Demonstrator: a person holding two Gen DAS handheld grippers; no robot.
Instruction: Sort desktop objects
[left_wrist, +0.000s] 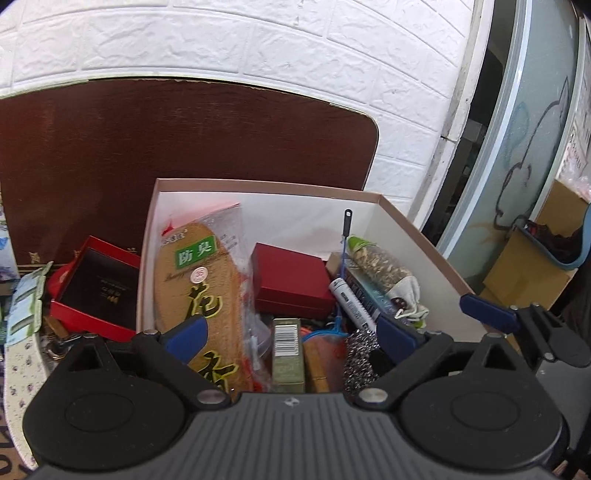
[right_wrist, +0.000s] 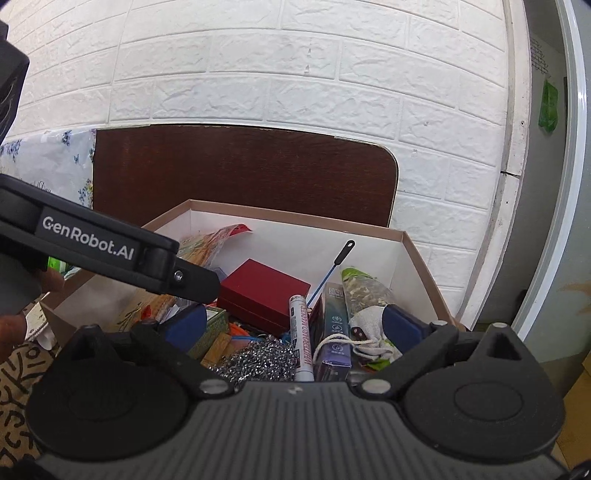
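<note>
White brick-pattern wall fills the back, with a dark brown board leaning against it. In front of the board, a white cardboard box is crammed: insole pack, red case, whiteboard marker, steel scourer. Both claws hang over the box, left claw and right claw, jaws spread wide, gripping nothing. Beside the box on the patterned table cover, an open red box.
</note>
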